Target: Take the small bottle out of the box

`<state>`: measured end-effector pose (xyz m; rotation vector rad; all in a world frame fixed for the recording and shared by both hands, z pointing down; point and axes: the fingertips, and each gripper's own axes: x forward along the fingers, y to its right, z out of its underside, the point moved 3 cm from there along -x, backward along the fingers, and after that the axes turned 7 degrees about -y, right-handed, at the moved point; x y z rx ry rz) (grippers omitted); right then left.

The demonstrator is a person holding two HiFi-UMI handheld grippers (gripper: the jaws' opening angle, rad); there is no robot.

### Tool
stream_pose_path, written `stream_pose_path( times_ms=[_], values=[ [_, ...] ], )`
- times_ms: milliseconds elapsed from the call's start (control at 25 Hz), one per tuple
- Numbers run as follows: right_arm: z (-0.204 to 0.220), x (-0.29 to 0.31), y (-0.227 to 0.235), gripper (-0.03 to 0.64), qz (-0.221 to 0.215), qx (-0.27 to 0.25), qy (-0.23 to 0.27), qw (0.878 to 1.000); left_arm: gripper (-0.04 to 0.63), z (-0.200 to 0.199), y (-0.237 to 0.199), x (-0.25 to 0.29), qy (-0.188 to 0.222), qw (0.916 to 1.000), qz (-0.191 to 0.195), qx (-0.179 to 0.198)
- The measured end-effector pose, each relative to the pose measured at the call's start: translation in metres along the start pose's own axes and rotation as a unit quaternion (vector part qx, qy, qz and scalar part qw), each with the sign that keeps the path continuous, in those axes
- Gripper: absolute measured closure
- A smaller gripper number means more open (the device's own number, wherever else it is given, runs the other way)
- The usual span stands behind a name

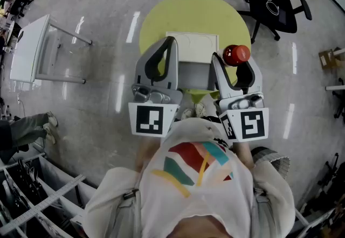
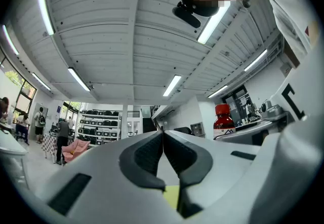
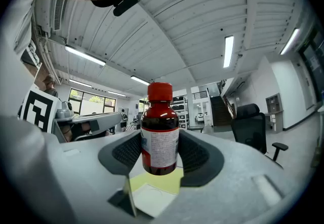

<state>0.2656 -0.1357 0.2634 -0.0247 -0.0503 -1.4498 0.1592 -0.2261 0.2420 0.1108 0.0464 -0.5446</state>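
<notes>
A small dark-red bottle (image 3: 160,132) with a red cap and a white label stands upright between the pads (image 3: 129,149) of my right gripper (image 3: 160,153), which is shut on it. In the head view the bottle (image 1: 236,55) hangs just right of the white box (image 1: 191,46), above the round yellow table (image 1: 161,16). The box (image 3: 152,200) lies open below the held bottle. My left gripper (image 1: 171,42) hovers over the box's left side. Its jaws (image 2: 163,134) are shut with nothing between them. The bottle (image 2: 224,121) also shows off to its right.
A black office chair (image 1: 275,0) stands behind the table at the right. A white side table (image 1: 32,48) sits on the grey floor to the left. Metal racks fill the lower left corner, and another person's shoes (image 1: 48,126) are at the left edge.
</notes>
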Motion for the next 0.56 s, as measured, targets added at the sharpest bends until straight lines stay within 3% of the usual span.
stream_pose_path(
  times_ms=[560],
  values=[
    [0.0024, 0.0016, 0.0082, 0.402, 0.004, 0.009, -0.005, 1.0, 0.58, -0.0007, -0.001, 0.0016, -0.003, 1.0, -0.006, 0.001]
  ],
)
